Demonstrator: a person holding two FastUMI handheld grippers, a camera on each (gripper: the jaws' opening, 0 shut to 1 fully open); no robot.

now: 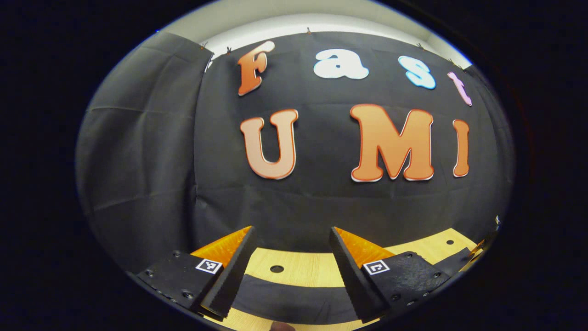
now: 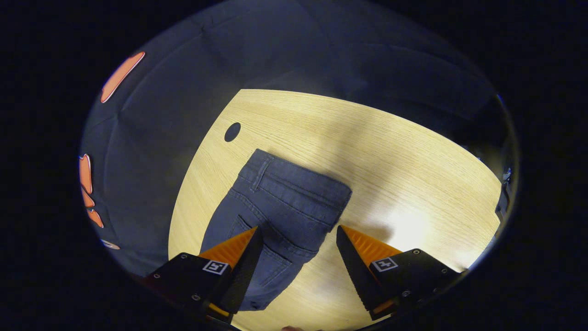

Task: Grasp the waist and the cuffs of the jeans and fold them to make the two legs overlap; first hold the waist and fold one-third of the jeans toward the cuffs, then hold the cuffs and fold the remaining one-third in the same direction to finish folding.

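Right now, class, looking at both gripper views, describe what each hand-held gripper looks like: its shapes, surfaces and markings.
The left hand-held gripper has two wedge-shaped fingers with ridged, sawtooth inner faces, mounted on black blocks fastened with small screws. Each block carries a small square black-and-white marker. The right hand-held gripper is built the same: tapered ridged fingers, black screwed blocks, one square marker on each. No cables or sleeves can be made out.

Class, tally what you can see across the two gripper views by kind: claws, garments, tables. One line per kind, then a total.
Claws: 2, left claw and right claw, both open
Garments: 1, jeans
Tables: 1, wooden table
Total: 4
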